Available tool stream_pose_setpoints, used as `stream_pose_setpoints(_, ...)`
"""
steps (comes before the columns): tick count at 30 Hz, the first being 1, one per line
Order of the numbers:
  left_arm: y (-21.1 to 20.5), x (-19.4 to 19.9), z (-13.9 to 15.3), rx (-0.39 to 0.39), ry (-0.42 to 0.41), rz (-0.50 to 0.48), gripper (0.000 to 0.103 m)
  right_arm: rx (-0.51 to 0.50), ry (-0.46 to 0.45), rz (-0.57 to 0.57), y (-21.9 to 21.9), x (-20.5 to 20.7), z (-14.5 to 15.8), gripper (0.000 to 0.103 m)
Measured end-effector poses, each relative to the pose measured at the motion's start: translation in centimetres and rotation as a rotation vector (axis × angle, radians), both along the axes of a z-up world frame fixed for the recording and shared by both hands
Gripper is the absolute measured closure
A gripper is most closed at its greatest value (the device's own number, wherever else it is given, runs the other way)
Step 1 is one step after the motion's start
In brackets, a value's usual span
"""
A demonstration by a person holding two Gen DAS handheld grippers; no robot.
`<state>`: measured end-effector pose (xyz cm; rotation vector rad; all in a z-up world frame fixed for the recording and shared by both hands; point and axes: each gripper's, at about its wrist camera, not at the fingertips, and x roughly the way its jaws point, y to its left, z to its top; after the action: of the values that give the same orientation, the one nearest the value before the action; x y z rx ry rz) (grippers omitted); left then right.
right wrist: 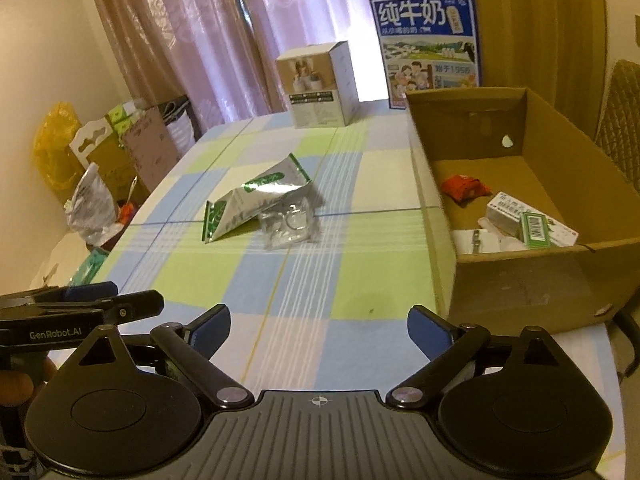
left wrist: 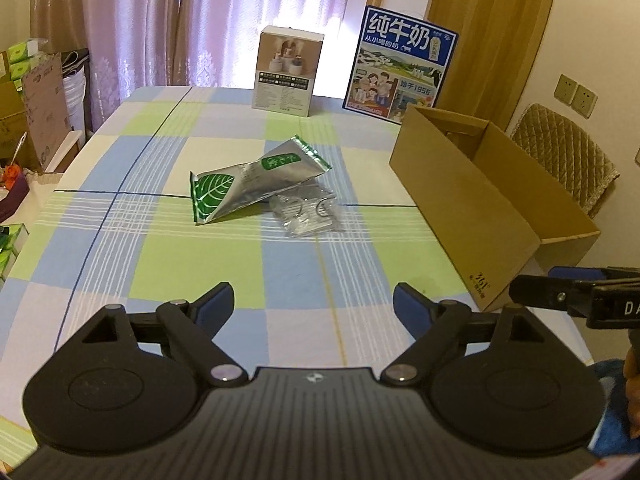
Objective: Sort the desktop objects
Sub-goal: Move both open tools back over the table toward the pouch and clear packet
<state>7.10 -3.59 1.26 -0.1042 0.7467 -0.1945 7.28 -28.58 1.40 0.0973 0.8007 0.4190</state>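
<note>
A silver pouch with a green leaf print (left wrist: 256, 178) (right wrist: 256, 200) lies mid-table, leaning on a clear plastic packet (left wrist: 306, 212) (right wrist: 288, 224). An open cardboard box (left wrist: 480, 200) (right wrist: 532, 272) stands at the right edge; in the right wrist view it holds a red packet (right wrist: 466, 188), a white carton (right wrist: 516, 212) and a green-labelled pack (right wrist: 538, 228). My left gripper (left wrist: 314, 306) hovers open over the near tablecloth, nothing between its fingers. My right gripper (right wrist: 319, 326) is open too, empty, left of the box. Each gripper shows at the edge of the other's view.
A white product box (left wrist: 288, 70) (right wrist: 320, 84) and a blue milk carton panel (left wrist: 402, 64) (right wrist: 430, 46) stand at the far edge. Boxes and bags crowd the floor on the left (right wrist: 120, 152). A padded chair (left wrist: 564, 156) sits behind the cardboard box.
</note>
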Motion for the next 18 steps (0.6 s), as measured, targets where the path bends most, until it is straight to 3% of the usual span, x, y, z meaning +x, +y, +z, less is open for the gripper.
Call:
stream_pose_setpoints(12, 2.4, 1.9, -1.4, 0.064, 0.03, -0.021, 0.007, -0.052, 0.003, 0.089, 3.7, 3.8, -1.3, 0.006)
stream_pose_setpoints(18, 3.9, 4.4, -2.6, 0.176, 0.041, -0.06, 0.006, -0.086, -0.009, 0.125, 6.0, 7.1, -3.0, 0.005)
